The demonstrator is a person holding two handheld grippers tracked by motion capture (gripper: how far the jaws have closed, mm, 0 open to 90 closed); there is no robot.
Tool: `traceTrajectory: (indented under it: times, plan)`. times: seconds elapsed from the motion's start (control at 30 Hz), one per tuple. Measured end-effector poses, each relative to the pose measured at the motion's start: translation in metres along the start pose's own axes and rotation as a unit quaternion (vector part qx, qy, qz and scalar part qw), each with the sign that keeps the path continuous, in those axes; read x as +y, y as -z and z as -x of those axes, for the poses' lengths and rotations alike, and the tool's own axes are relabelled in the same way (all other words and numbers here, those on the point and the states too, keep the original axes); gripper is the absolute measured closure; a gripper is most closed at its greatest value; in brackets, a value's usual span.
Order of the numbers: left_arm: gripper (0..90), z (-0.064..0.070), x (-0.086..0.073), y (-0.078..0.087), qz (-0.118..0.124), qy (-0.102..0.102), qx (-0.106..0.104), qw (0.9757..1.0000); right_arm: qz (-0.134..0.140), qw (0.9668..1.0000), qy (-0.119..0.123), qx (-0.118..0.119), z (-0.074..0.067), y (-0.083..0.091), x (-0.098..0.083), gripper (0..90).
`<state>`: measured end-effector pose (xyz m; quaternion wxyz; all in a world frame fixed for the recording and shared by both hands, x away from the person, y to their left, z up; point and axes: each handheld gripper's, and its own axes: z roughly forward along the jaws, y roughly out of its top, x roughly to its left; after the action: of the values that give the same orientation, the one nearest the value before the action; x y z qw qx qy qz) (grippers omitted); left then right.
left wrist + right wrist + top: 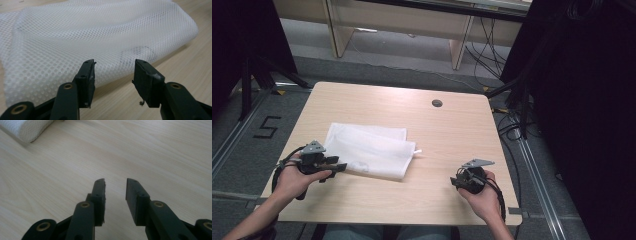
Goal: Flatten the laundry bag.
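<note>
Just ahead of spread, empty left gripper: white mesh bag, lengthwise across. Right gripper spread, farther.

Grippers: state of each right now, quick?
Left gripper: open, jaws at the near edge of the white mesh bag, not pinching it.
Right gripper: open, empty, over bare table.

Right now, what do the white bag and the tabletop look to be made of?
Bag: looks like white synthetic mesh, soft and matte; fine round holes, limp folds, semi-sheer. Tabletop: pale wood-grain surface, probably laminate, smooth with low sheen; straight printed-looking grain and a round dark cable port.
</note>
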<state>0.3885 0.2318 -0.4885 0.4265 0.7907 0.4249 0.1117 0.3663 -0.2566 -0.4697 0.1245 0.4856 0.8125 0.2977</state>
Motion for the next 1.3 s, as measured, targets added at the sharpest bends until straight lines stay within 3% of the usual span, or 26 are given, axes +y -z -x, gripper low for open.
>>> traceTrajectory:
  times: [0.07,0.2,0.27,0.3,0.37,0.5,0.53,0.6,0.67,0.77,0.8,0.83,0.87,0.9,0.93,0.97,1.03,1.07,1.13,1.17,1.2,1.3]
  plan:
    - [53.7,0.002,0.0,-0.002,0.004,0.004,-0.004,1.0,-0.001,1.0,-0.007,0.003,0.0,-0.001,0.0,69.3]
    - [59.8,0.004,0.0,-0.001,-0.009,-0.006,-0.002,0.9999,0.01,0.9999,-0.008,0.008,0.001,-0.005,0.001,68.7]
    - [62.7,0.004,0.0,0.0,-0.006,-0.004,0.002,1.0,0.004,1.0,0.003,0.004,0.003,-0.004,0.004,68.9]
    - [64.4,0.005,0.0,0.0,0.0,0.003,0.003,1.0,0.002,1.0,-0.006,0.008,0.001,-0.004,0.004,69.3]
    - [67.9,0.002,0.001,0.002,-0.002,-0.005,0.006,1.0,0.005,0.9999,-0.003,0.011,0.0,-0.007,0.004,71.8]
    - [73.4,0.002,0.001,0.003,-0.002,0.002,0.013,0.9999,-0.008,0.9997,-0.002,0.021,-0.006,-0.007,0.01,81.6]
    - [73.6,0.002,0.001,0.005,-0.009,0.002,0.012,0.9999,0.011,0.9997,-0.004,0.023,-0.01,-0.012,0.012,83.3]
    - [74.0,0.002,0.0,0.007,-0.002,-0.001,0.016,0.9999,-0.006,0.9996,0.0,0.026,-0.016,-0.01,0.02,81.6]
    - [75.1,0.001,0.0,0.012,0.004,0.001,0.025,0.9997,-0.004,0.9992,0.009,0.039,-0.025,-0.018,0.027,76.4]
    - [74.7,-0.001,0.002,0.014,0.015,0.014,0.034,0.9992,0.005,0.9987,-0.006,0.051,-0.03,-0.023,0.03,73.4]
    - [72.8,-0.004,0.003,0.016,0.011,0.009,0.044,0.9989,0.001,0.9985,-0.004,0.055,-0.033,-0.024,0.033,71.2]
    - [66.5,-0.006,0.003,0.016,0.018,0.017,0.056,0.9981,-0.001,0.9982,-0.007,0.059,-0.039,-0.027,0.038,66.4]
    - [66.5,-0.009,0.004,0.015,0.022,0.023,0.065,0.9974,-0.001,0.9982,-0.007,0.059,-0.039,-0.027,0.038,66.4]
    - [58.8,-0.015,0.006,0.014,0.028,0.036,0.084,0.9954,-0.005,0.9975,0.004,0.071,-0.044,-0.032,0.044,64.6]
    - [56.1,-0.015,0.006,0.014,0.028,0.036,0.084,0.9954,-0.003,0.9974,0.008,0.071,-0.045,-0.034,0.046,63.8]
    - [56.1,-0.019,0.008,0.014,0.02,0.032,0.1,0.9942,-0.003,0.9974,0.008,0.071,-0.045,-0.034,0.046,63.8]
    - [50.5,-0.022,0.011,0.01,0.034,0.036,0.119,0.9916,-0.005,0.9974,0.027,0.067,-0.049,-0.041,0.054,61.8]
    - [48.4,-0.023,0.012,0.01,0.032,0.033,0.127,0.9908,-0.007,0.9974,0.016,0.07,-0.052,-0.042,0.059,60.7]
    - [44.4,-0.025,0.013,0.007,0.037,0.035,0.124,0.991,-0.005,0.9971,0.016,0.074,-0.055,-0.048,0.068,57.6]
    - [44.4,-0.028,0.014,0.008,0.023,0.033,0.121,0.9918,-0.005,0.9971,0.016,0.074,-0.055,-0.048,0.068,57.6]
    - [42.5,-0.03,0.014,0.005,0.023,0.04,0.115,0.9923,-0.006,0.9969,0.013,0.077,-0.058,-0.051,0.072,56.1]
    - [38.4,-0.037,0.013,0.001,0.005,0.039,0.119,0.9921,-0.006,0.9963,0.012,0.085,-0.064,-0.062,0.08,52.8]
